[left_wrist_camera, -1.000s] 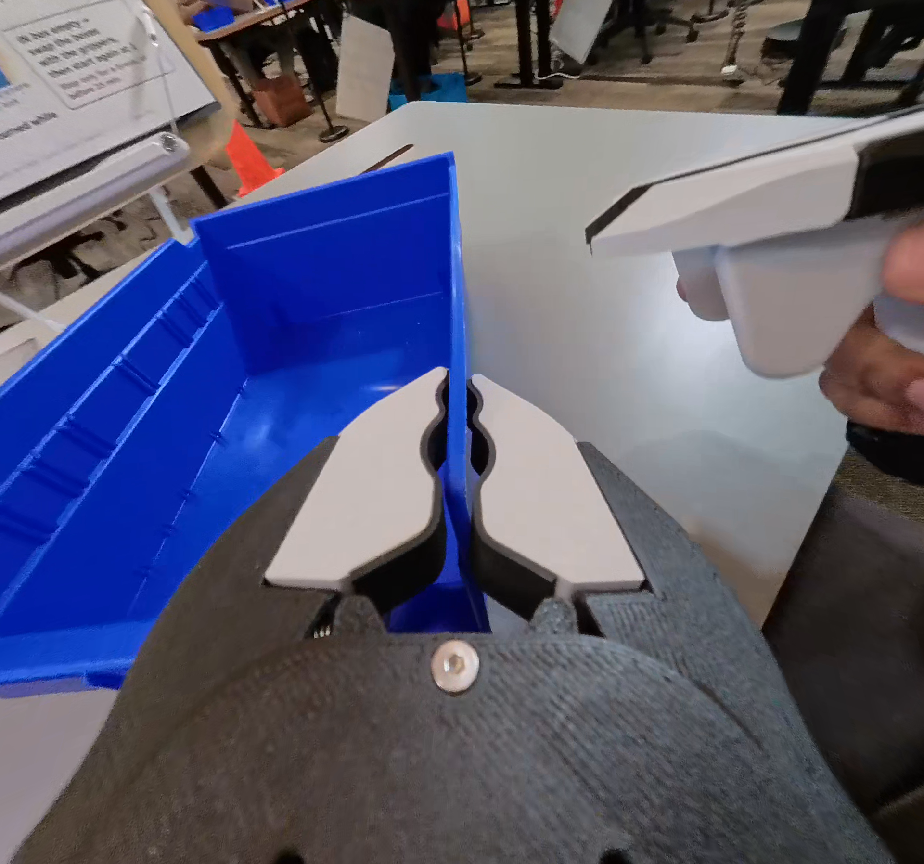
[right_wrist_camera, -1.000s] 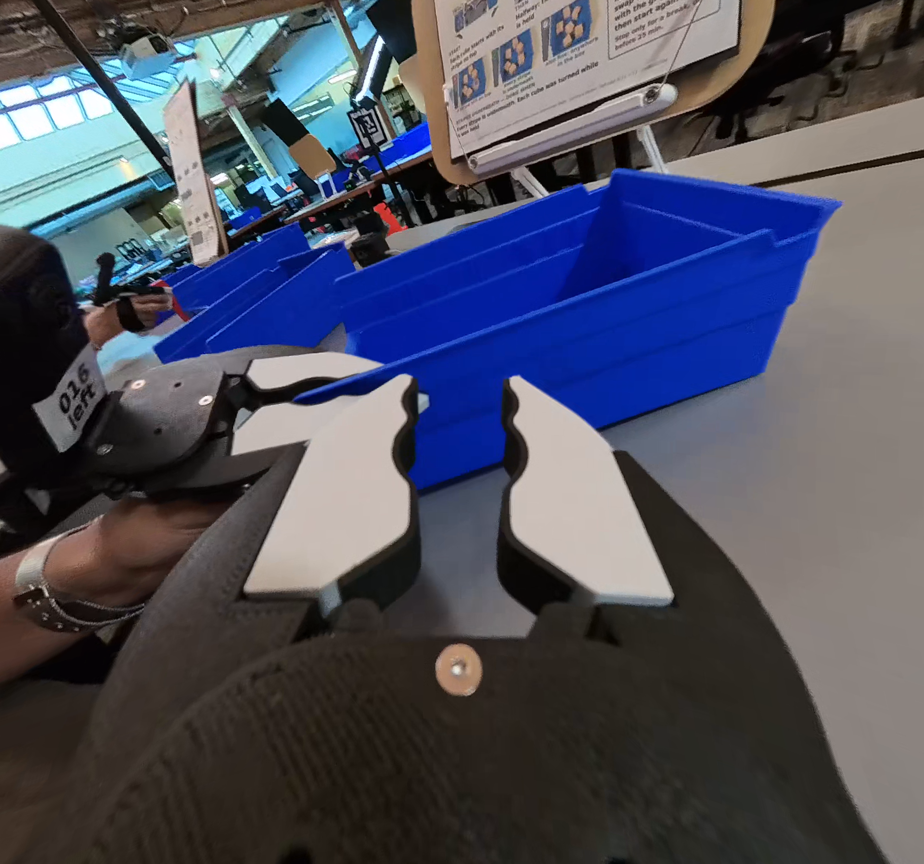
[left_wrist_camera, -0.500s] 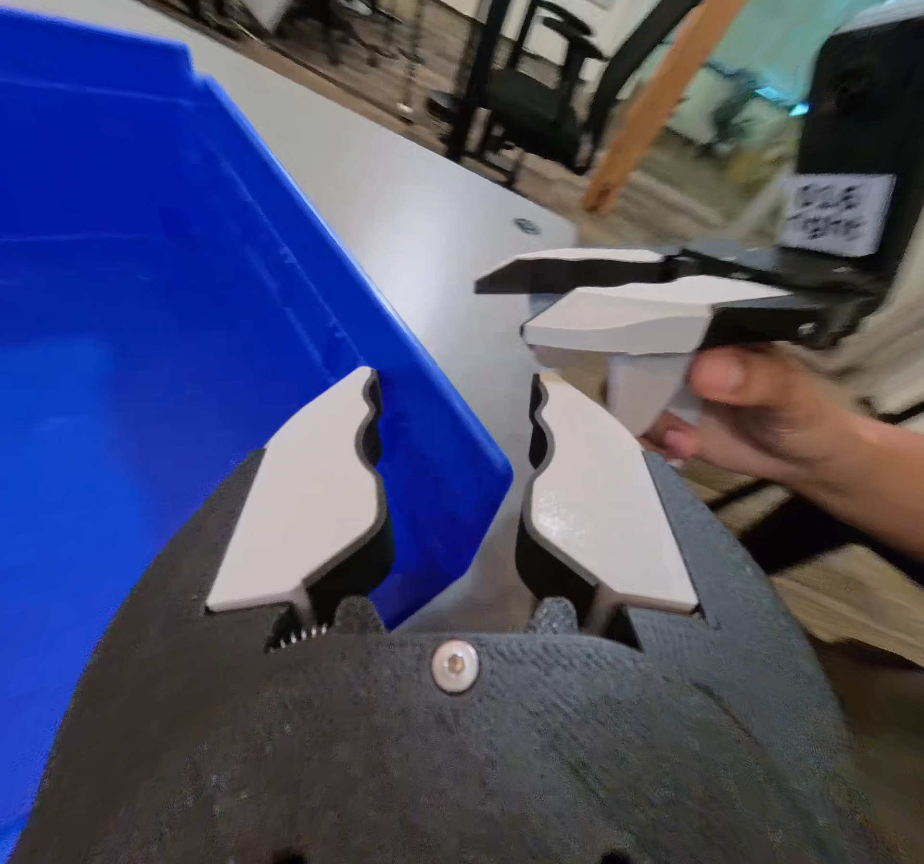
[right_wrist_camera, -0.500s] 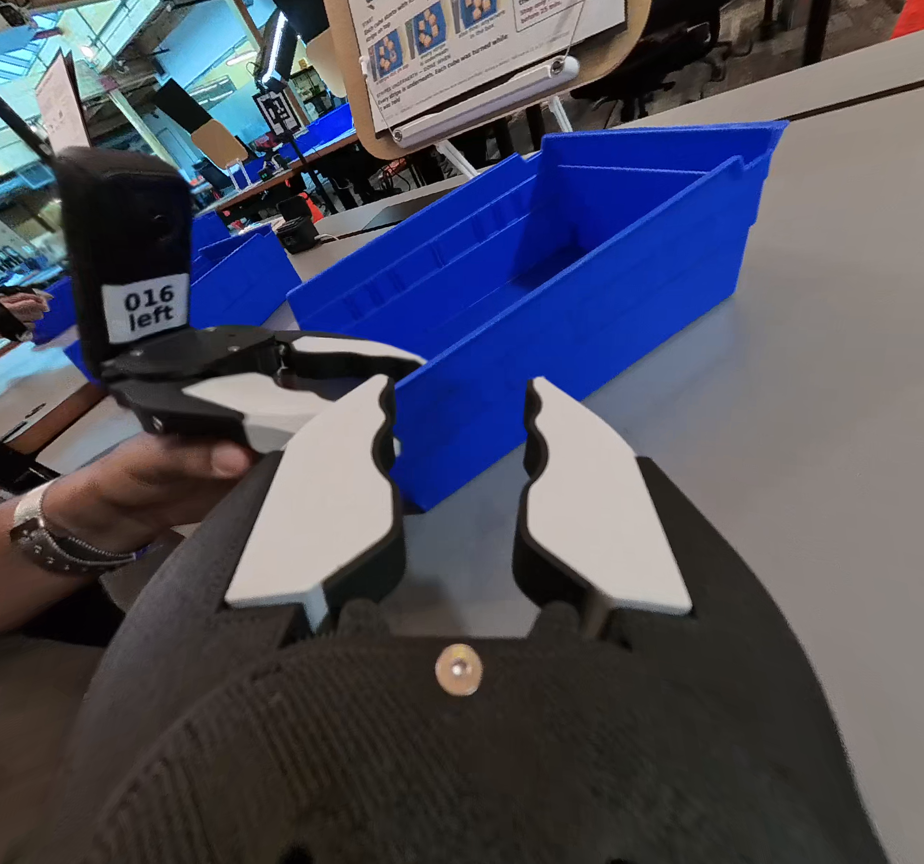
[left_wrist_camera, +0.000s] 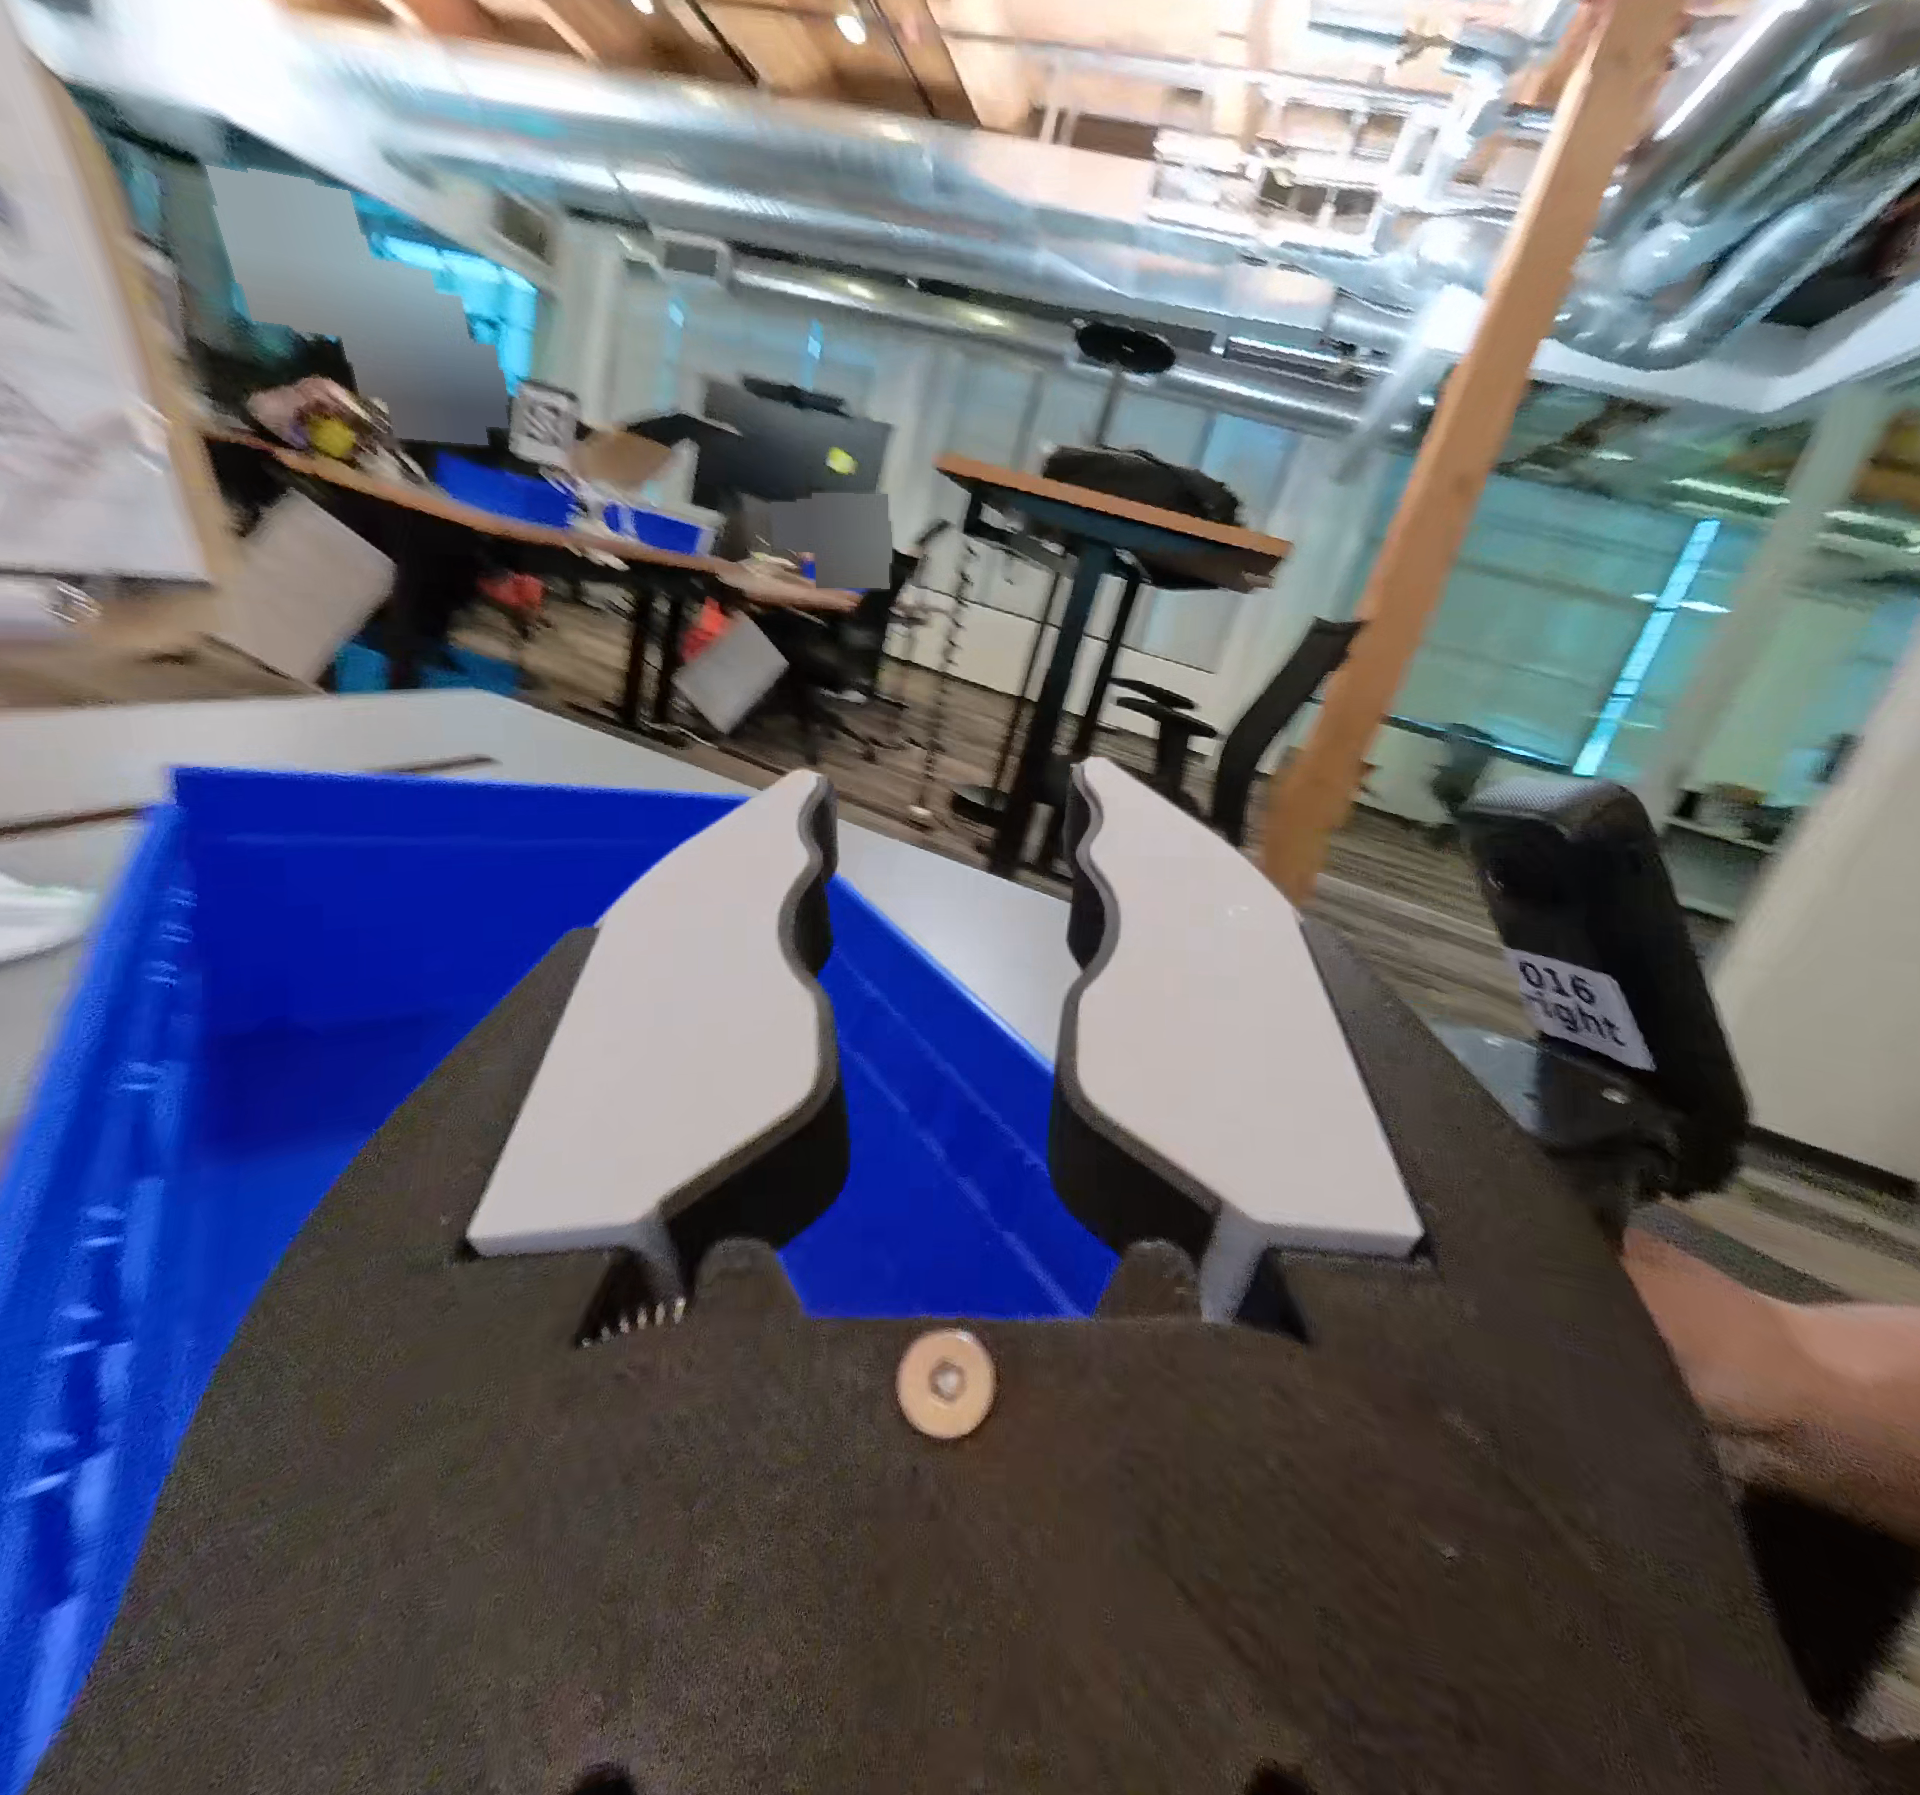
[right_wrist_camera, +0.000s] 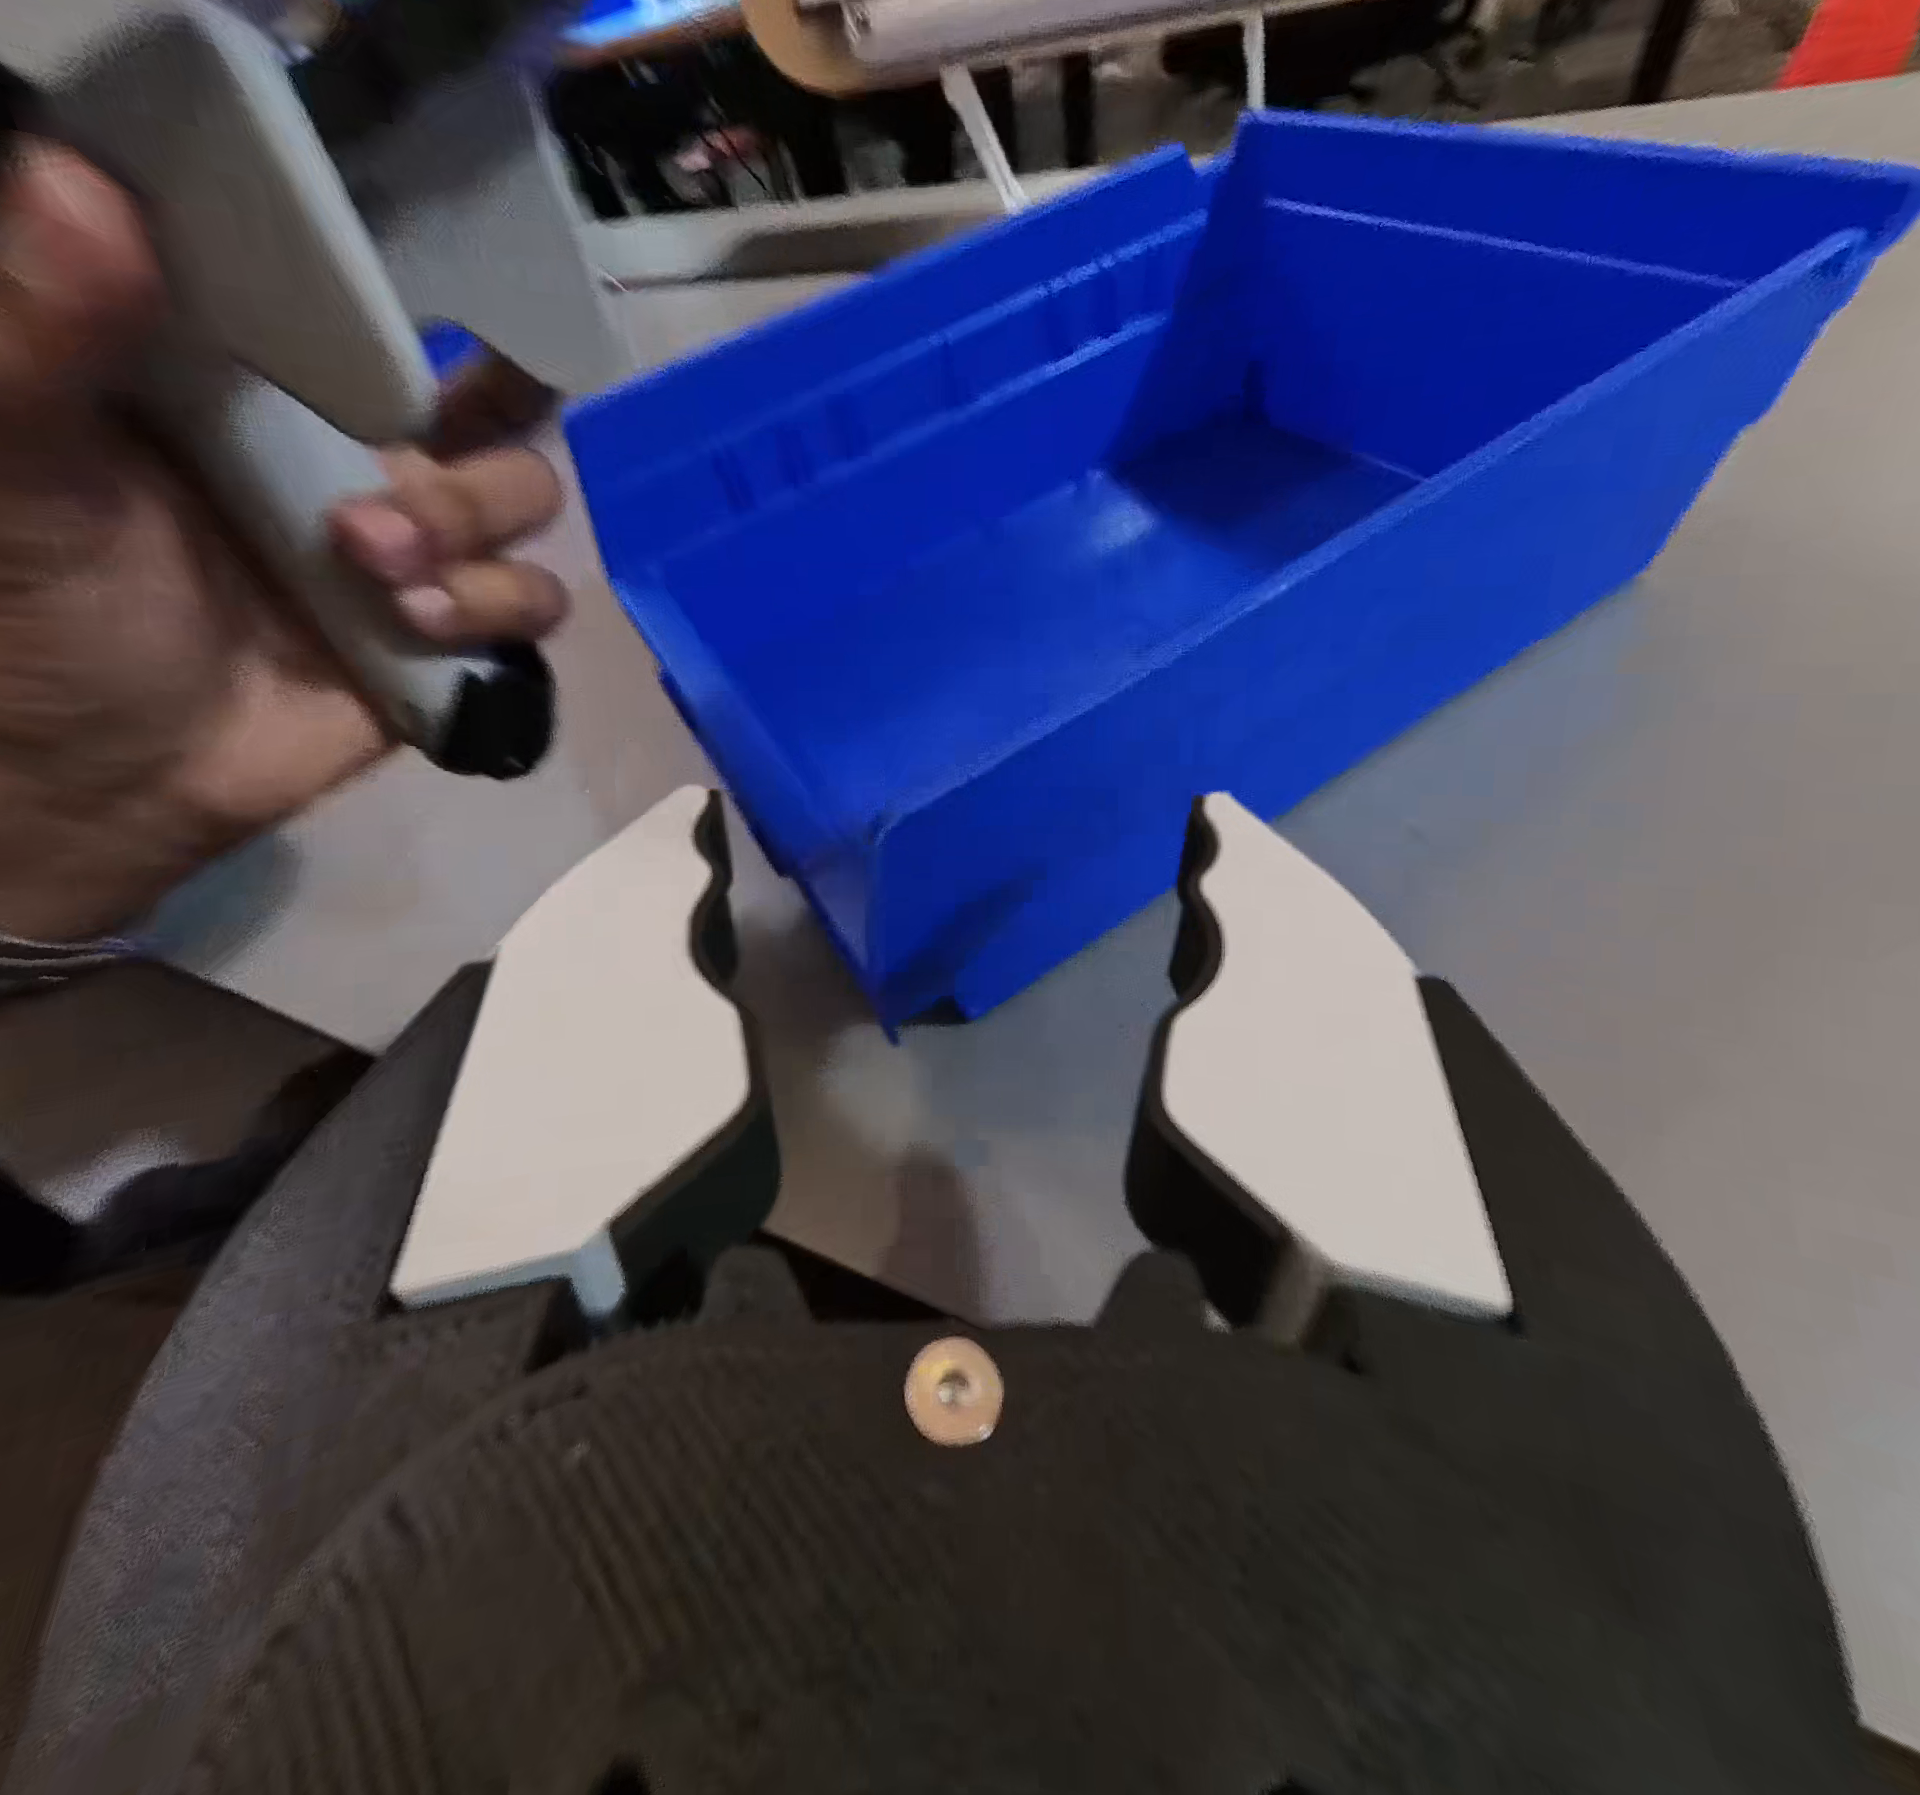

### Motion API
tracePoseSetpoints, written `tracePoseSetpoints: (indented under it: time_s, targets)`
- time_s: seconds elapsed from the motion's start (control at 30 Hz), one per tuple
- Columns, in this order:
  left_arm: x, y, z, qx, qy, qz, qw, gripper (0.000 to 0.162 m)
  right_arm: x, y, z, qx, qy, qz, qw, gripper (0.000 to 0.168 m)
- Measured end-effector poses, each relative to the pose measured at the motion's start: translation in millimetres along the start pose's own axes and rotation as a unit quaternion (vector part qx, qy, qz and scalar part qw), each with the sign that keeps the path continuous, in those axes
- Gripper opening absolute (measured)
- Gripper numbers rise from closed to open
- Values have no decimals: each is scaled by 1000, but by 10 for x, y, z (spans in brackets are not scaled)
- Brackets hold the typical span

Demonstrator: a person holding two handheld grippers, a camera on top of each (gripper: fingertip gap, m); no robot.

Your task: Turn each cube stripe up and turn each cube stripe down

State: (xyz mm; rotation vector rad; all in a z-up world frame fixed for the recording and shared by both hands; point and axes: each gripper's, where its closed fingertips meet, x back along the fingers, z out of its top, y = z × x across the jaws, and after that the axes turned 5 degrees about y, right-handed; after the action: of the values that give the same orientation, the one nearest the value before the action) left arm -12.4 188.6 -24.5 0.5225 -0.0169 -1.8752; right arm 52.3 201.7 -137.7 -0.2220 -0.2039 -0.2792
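blue plastic makes up the bin [right_wrist_camera: 1039, 665] that sits on the grey table [right_wrist_camera: 1558, 914], its bare floor seen from the right wrist view. no cube can be made out in either view. the right gripper [right_wrist_camera: 951, 852] is held released, its pale fingers [right_wrist_camera: 613, 1049] spread wide with nothing between them, just short of the bin's near corner. at the left of that view the left gripper's handle [right_wrist_camera: 281, 374] is seen, blurred, gripped by a hand [right_wrist_camera: 156, 582]. the left gripper [left_wrist_camera: 948, 826] is likewise released and unloaded, raised over the bin's right wall [left_wrist_camera: 935, 1049], pointing toward the far room. at the right edge of the left wrist view the right gripper's black body [left_wrist_camera: 1600, 997] is seen.
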Motion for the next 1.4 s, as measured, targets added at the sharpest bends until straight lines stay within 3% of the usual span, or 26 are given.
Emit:
tracePoseSetpoints:
  time_s: [0.07,0.17,0.27,0.37,0.6,0.77,1.17,1.4]
  targets:
    - [48,-56,41,-33,8,25,999,42,-72,91,-25,18,-4,-29,999,60]
    - [85,-90,-12,-34,0,38,999,43,-108,258,80,28,7,-31,999,41]
    - [143,-132,0,2,10,47,999,43,-103,758,180,42,10,-88,995,19]
    - [208,-166,31,0,15,59,998,43,-59,1268,267,1,17,-116,993,8]
    - [337,-159,50,-27,8,72,997,41,164,2336,494,-14,29,-174,984,8]
    - [479,-411,-11,-9,-15,97,995,40,289,2841,624,31,31,-221,974,12]
    - [679,-684,27,68,7,137,988,40,634,3609,624,-44,59,-307,949,6]
    - [681,-711,1,76,1,137,988,41,720,3730,586,-71,58,-280,956,4]
